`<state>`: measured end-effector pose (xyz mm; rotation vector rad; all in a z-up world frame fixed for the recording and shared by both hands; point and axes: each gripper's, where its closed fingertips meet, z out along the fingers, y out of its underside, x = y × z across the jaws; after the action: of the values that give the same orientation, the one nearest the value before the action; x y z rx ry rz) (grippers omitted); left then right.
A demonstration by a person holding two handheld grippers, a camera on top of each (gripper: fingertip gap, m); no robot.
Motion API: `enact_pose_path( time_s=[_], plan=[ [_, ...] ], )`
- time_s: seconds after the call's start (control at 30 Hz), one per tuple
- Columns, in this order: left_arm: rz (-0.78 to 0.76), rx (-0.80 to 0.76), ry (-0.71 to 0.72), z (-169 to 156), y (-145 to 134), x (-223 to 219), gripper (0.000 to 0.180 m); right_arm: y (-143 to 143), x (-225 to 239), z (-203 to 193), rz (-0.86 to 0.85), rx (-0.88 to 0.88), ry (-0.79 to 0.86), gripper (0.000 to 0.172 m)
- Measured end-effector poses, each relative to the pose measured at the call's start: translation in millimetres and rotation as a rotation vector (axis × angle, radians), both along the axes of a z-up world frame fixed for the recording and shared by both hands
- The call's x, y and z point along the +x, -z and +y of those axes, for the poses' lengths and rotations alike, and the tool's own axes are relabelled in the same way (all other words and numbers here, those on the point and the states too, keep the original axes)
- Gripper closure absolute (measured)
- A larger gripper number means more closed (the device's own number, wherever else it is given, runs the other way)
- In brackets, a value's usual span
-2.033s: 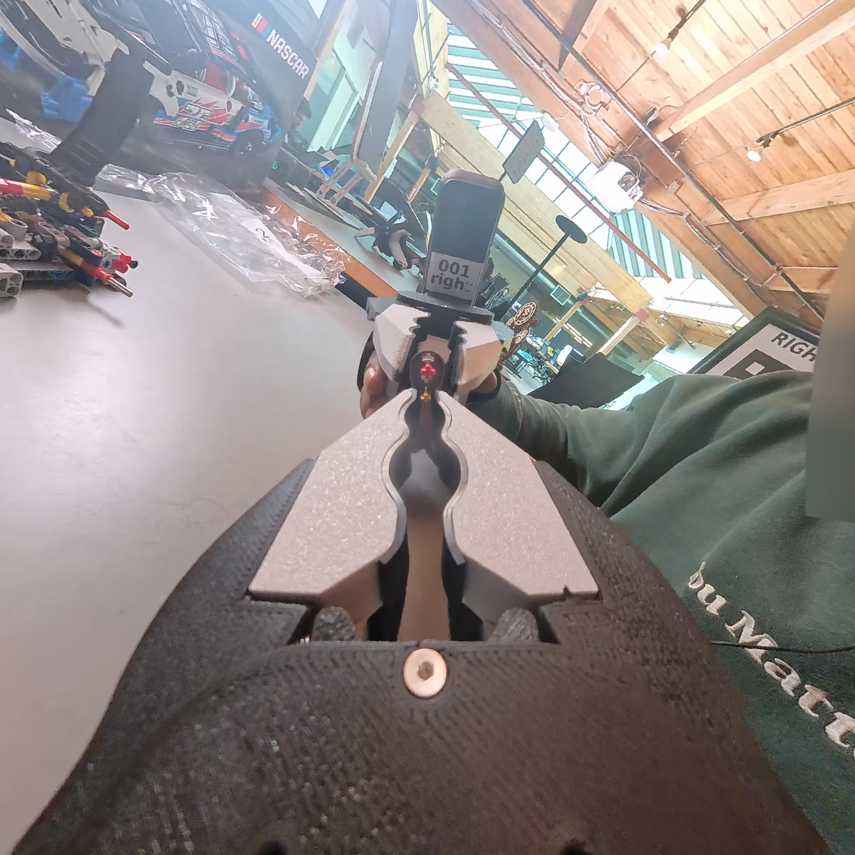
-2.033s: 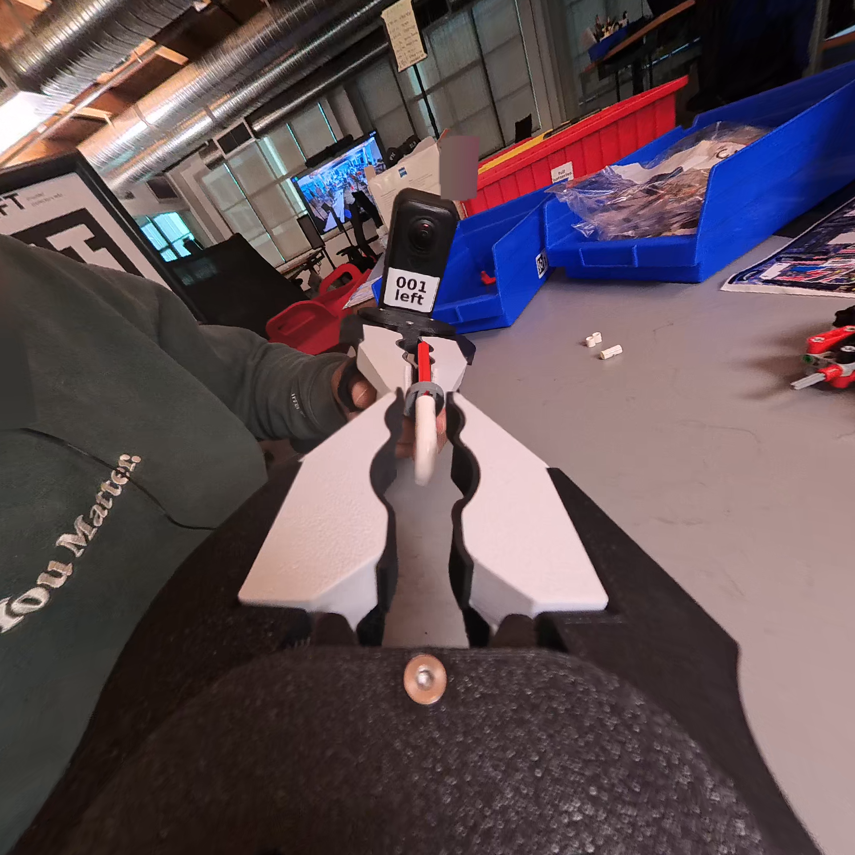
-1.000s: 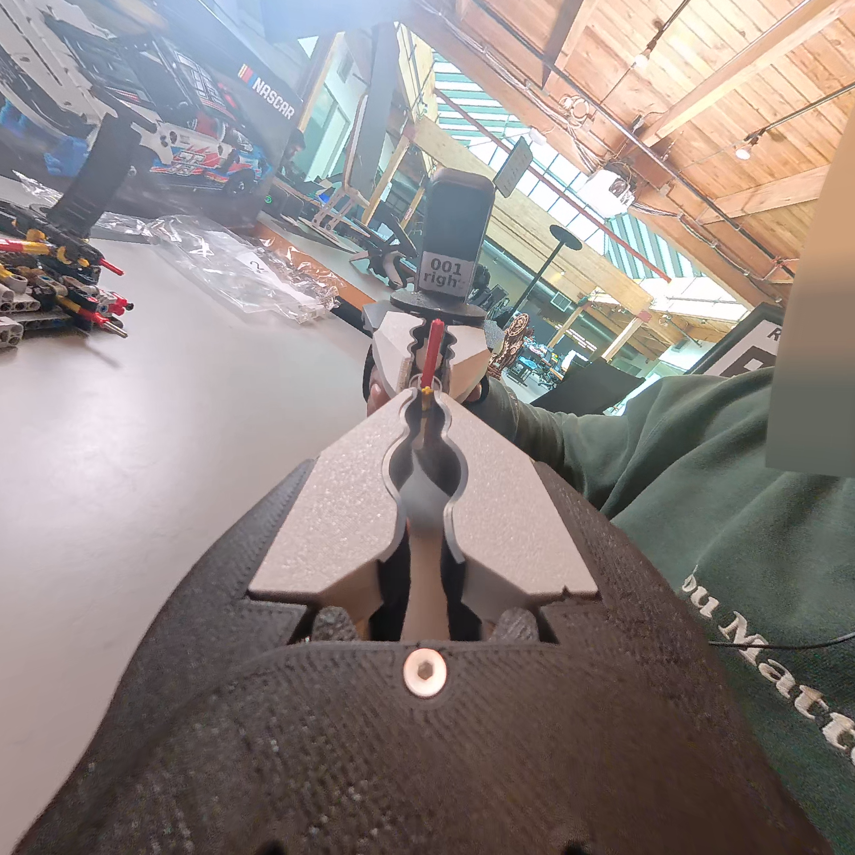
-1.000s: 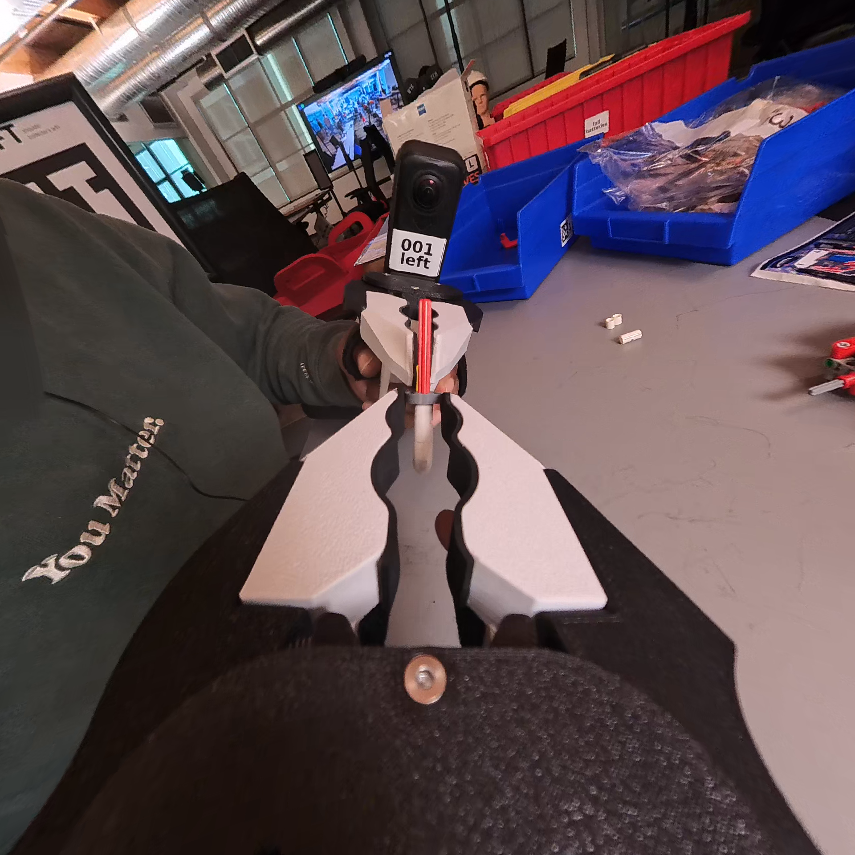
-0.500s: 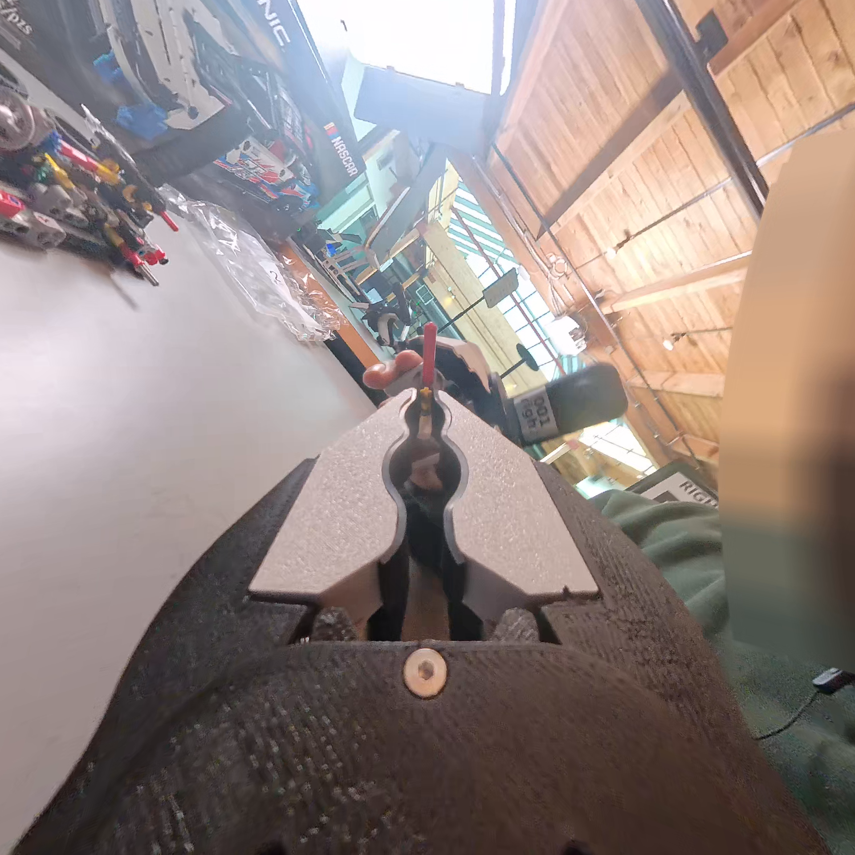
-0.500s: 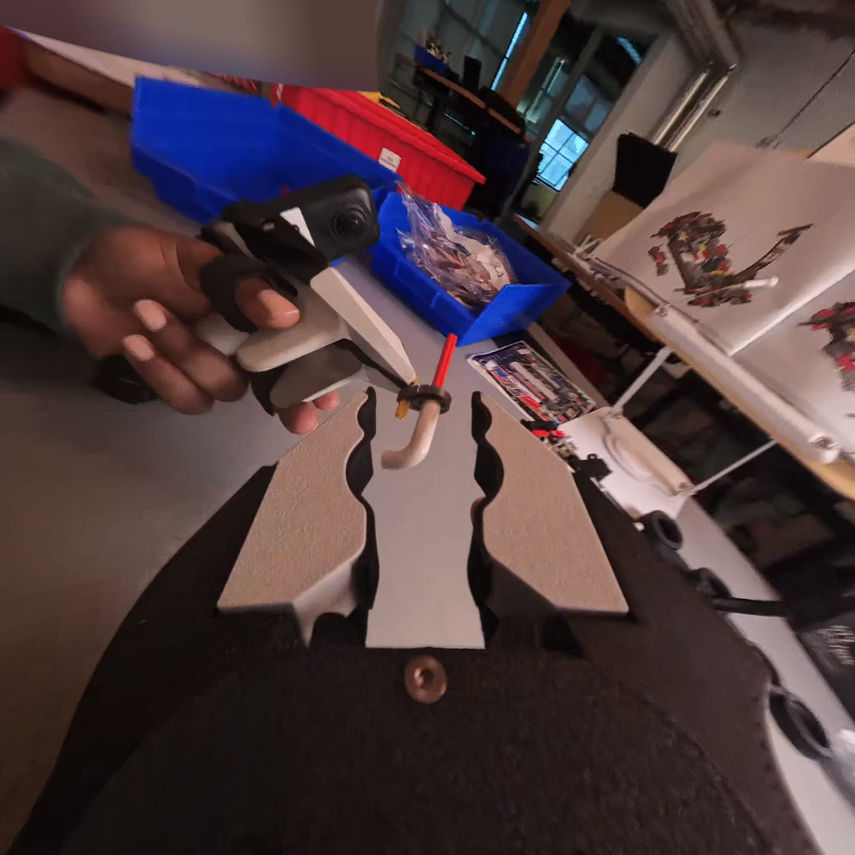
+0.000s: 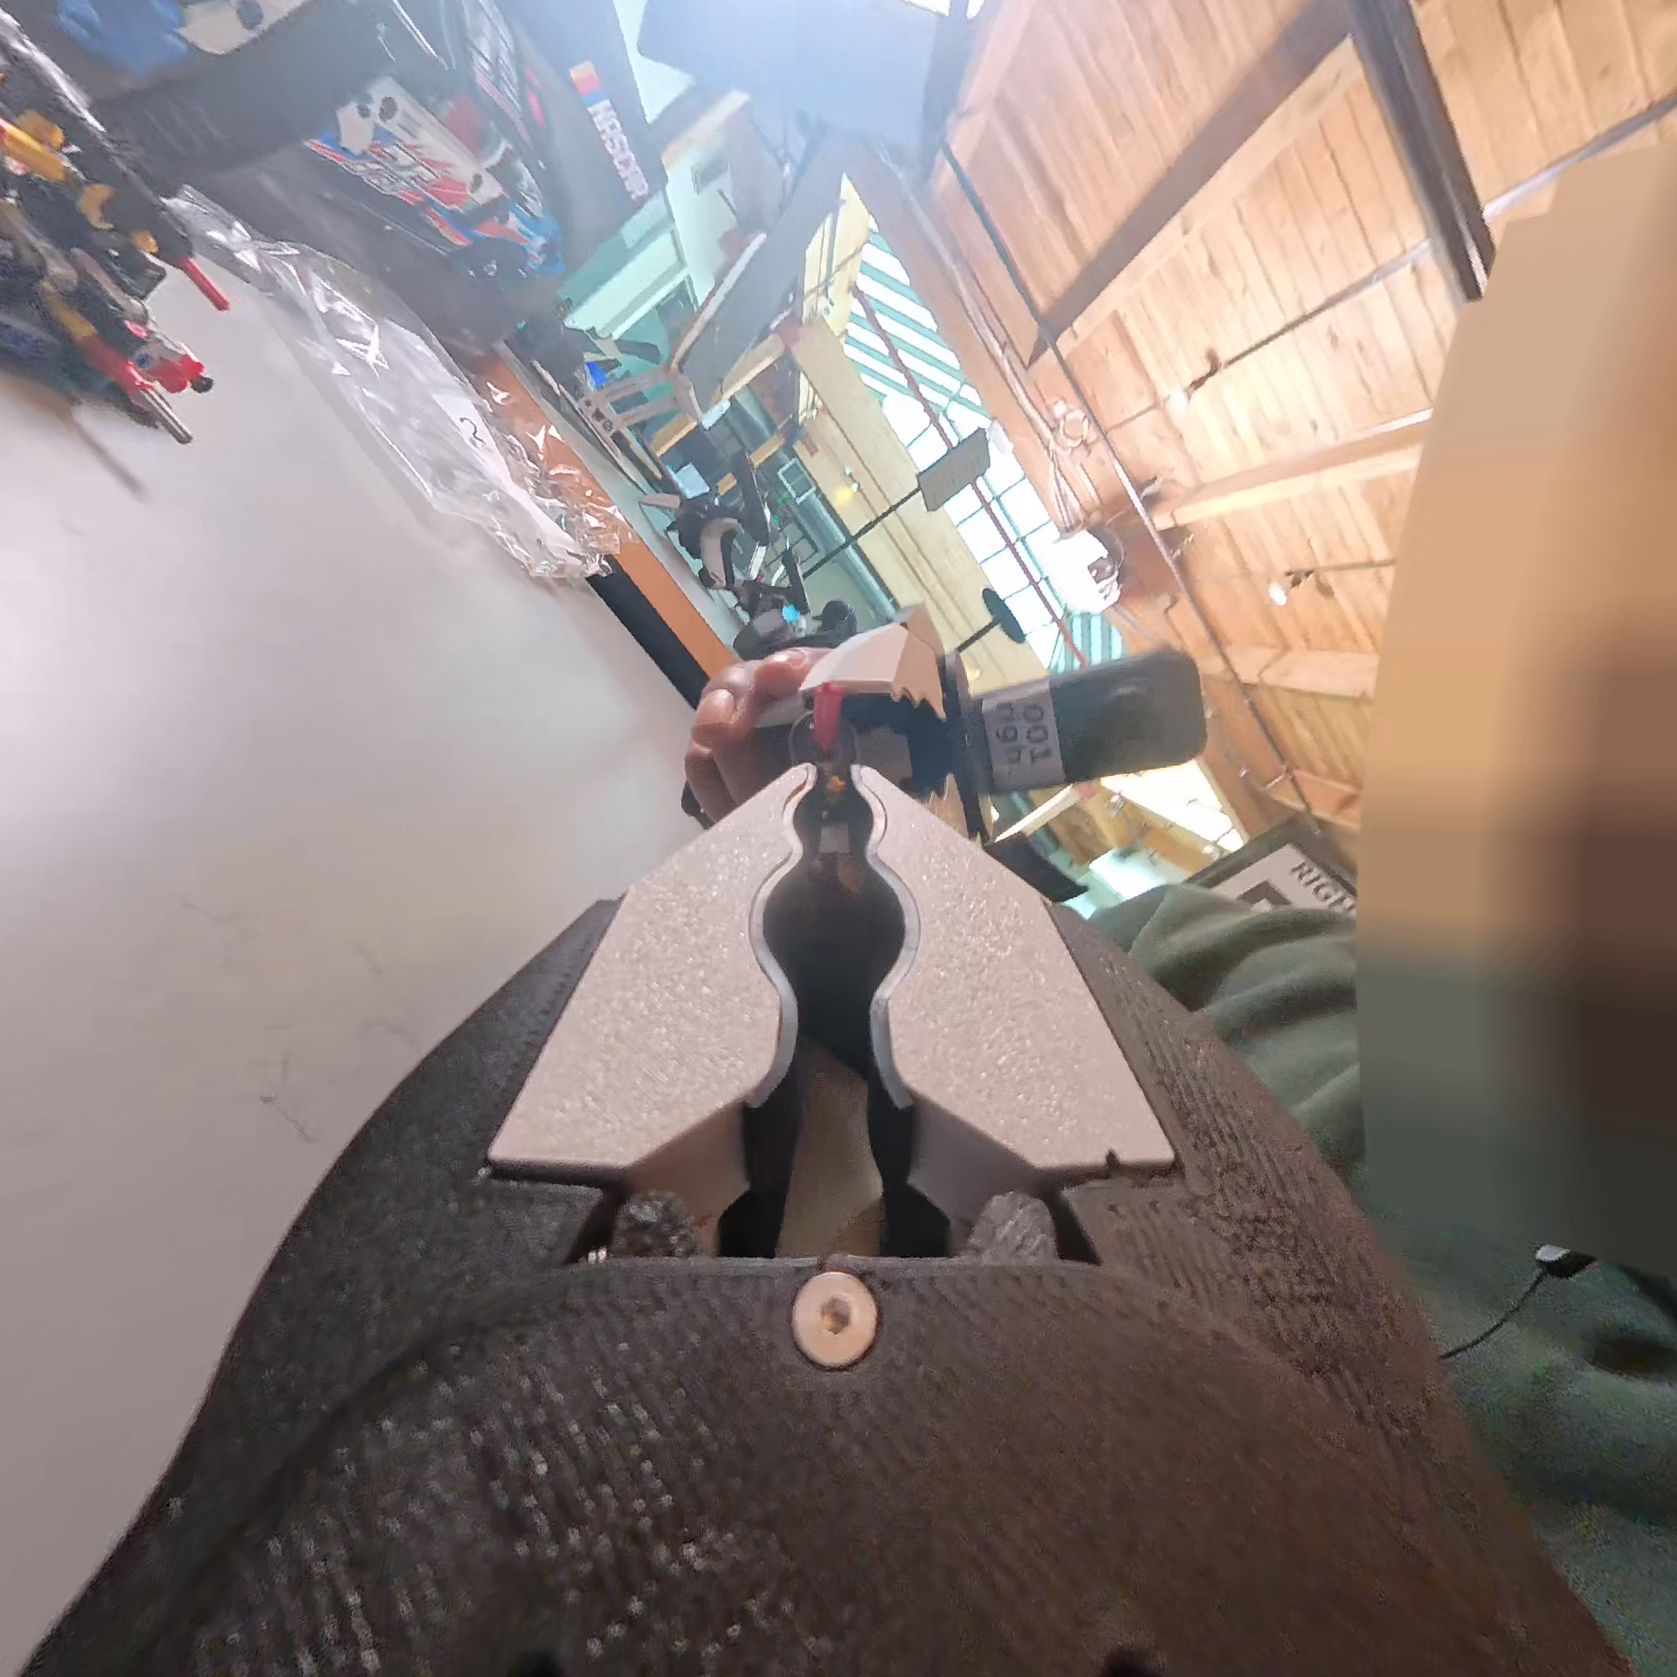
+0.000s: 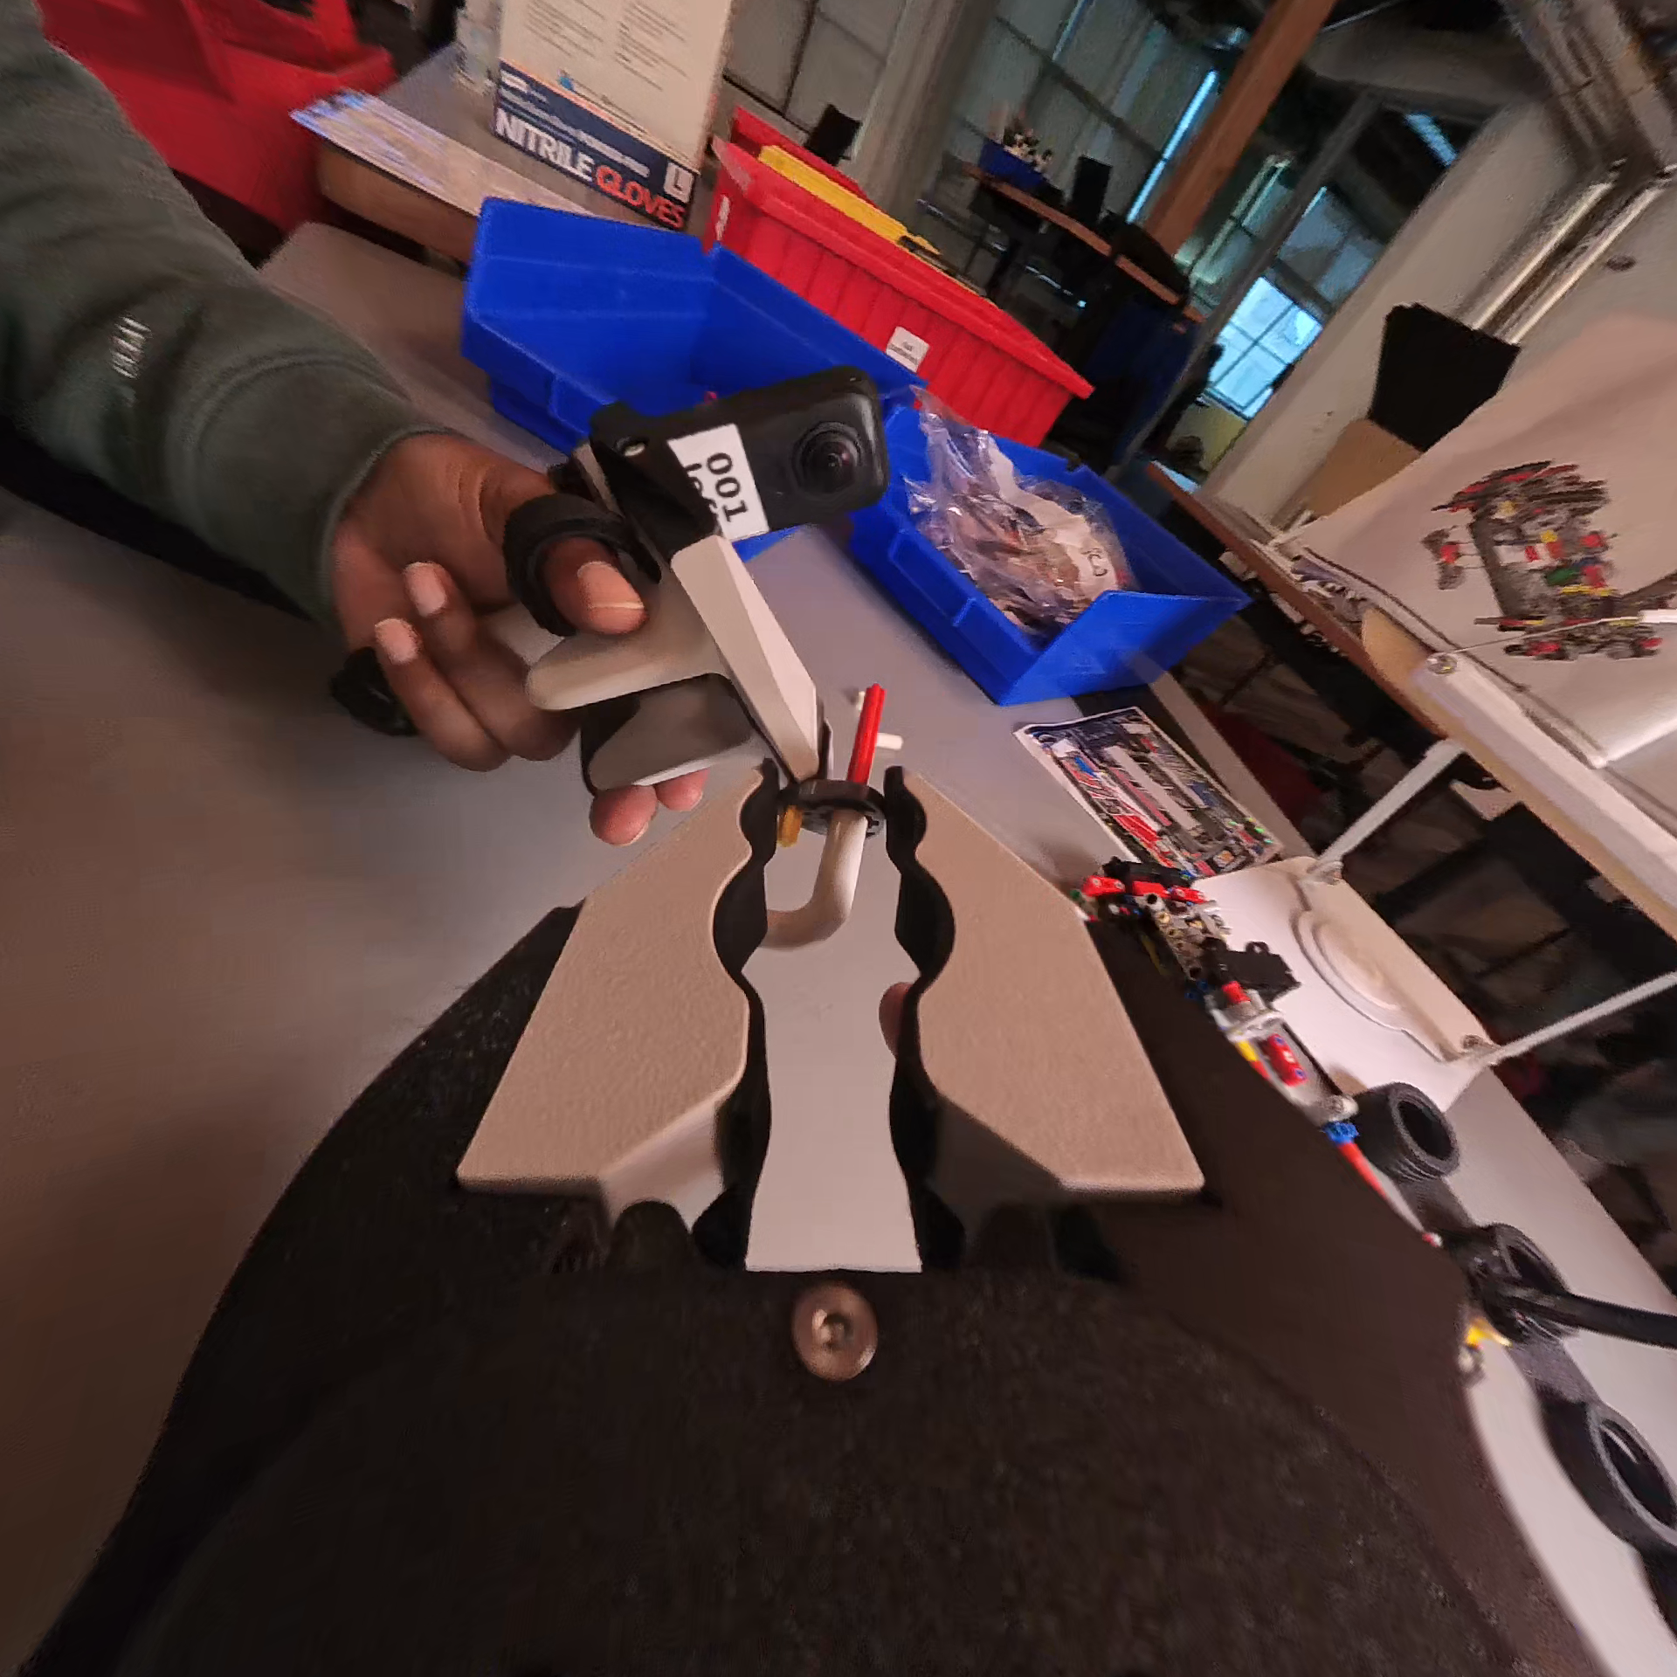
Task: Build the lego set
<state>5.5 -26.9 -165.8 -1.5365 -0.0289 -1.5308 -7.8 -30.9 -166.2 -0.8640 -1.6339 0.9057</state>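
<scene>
Left wrist view: the left gripper point(image 7: 833, 788) has its fingers point(image 7: 699, 962) nearly closed, pinching the small assembly point(image 7: 830, 799) at the very tips; a red axle point(image 7: 827, 712) sticks up out of it toward 12 o'clock. Just beyond, the right gripper point(image 7: 871, 699) lies on its side in a hand point(image 7: 740, 726). From 7 to 10 o'clock the pale surface point(image 7: 272, 726) runs bare to its far edge, where a clear plastic bag point(image 7: 436, 426) and a cluster of building-toy parts point(image 7: 82, 272) sit at 10 to 11 o'clock. A green sleeve point(image 7: 1270, 980) fills 3 to 4 o'clock.

Right wrist view: the right gripper point(image 8: 831, 806) has its fingers point(image 8: 635, 998) part-open, their dark pads closed on either side of the assembly's black ring point(image 8: 830, 799), from which a bent white tube point(image 8: 830, 885) hangs back between them. The left gripper comes in from 10 o'clock and grips the same piece. Grey surface lies open at 9 o'clock. 2 blue bins point(image 8: 1134, 626) and a red bin point(image 8: 907, 290) stand at 12 to 1 o'clock, a printed sheet point(image 8: 1152, 799) at 2 o'clock, a partly built model point(image 8: 1198, 953) at 3 o'clock beside the surface's right edge.
</scene>
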Motion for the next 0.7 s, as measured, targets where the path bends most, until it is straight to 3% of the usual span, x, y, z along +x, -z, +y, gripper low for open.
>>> enact_pose_path(
  time_s=[0.2,0.53,0.7],
  plan=[
    [0.058,0.035,0.036,-5.1,-1.2,8.6,0.179,-1.1,6.3,-4.1,0.003,0.007,-0.048,0.15],
    [-0.028,-0.004,0.015,-2.0,-1.8,3.5,0.179,-2.0,2.1,-1.2,0.031,0.066,0.007,0.151],
    [-0.027,0.027,0.044,-5.7,-6.8,5.3,0.179,-7.7,4.2,-4.9,0.033,0.015,-0.021,0.152]
  ],
)
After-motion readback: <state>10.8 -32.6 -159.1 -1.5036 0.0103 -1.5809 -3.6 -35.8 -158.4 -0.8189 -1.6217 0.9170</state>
